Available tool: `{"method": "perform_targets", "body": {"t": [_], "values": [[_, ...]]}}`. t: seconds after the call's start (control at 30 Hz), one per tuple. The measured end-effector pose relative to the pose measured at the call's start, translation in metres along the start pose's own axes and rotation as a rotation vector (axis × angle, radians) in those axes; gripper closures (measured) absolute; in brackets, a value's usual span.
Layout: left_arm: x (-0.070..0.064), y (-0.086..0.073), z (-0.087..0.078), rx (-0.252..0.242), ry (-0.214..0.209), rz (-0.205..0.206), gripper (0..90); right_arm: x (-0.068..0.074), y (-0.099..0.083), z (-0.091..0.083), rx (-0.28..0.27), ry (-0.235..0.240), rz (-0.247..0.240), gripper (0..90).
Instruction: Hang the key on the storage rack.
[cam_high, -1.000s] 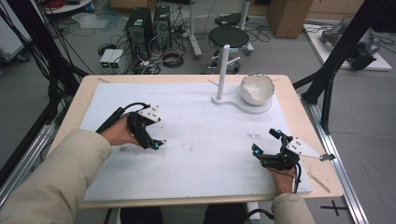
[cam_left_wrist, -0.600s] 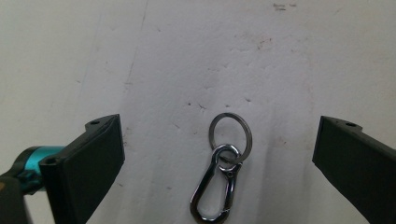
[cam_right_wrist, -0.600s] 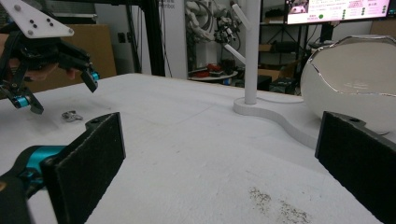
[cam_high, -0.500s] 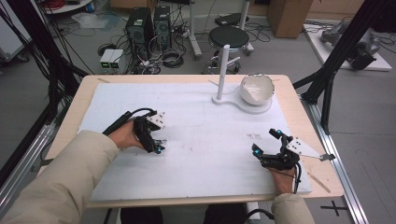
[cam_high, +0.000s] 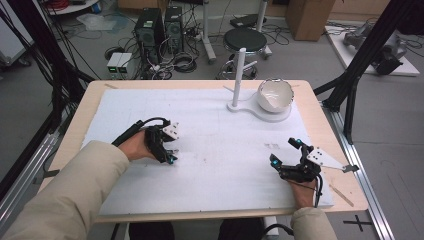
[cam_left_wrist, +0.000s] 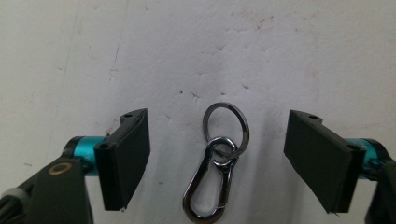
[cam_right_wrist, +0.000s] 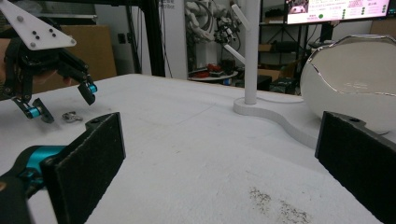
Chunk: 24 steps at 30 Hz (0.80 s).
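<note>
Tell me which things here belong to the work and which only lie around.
In the work:
left claw, open
keyring with clip, flat between its jaws

Lying around:
right claw, open, holds nothing
white stand
white bowl

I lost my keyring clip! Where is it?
The keyring clip lies flat on the white mat, on the table's left side, between the open left tongs, touching neither jaw.

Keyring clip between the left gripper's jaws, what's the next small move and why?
Probably lower the left gripper slightly and close it on the keyring clip: the jaws stand open on either side of it, and it lies flat, untouched, on the white mat.
</note>
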<state>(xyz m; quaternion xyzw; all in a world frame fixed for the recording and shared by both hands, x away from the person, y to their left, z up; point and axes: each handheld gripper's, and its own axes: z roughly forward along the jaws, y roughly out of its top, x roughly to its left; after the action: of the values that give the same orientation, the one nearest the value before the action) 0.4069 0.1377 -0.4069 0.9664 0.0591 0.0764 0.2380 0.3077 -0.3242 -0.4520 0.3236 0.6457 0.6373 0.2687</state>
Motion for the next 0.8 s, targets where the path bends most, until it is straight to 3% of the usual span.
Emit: {"method": "perform_targets", "body": {"t": [0.63, 0.8], "values": [[-0.0028, 0.0054, -0.0009, 0.046, 0.001, -0.009, 54.7, -0.0003, 0.0, -0.0002, 0.002, 0.001, 0.001, 0.6], [-0.0029, 0.0069, -0.0024, 0.05, 0.008, -0.008, 58.9, -0.0003, 0.0, -0.0002, 0.001, 0.001, 0.002, 0.7]]}}
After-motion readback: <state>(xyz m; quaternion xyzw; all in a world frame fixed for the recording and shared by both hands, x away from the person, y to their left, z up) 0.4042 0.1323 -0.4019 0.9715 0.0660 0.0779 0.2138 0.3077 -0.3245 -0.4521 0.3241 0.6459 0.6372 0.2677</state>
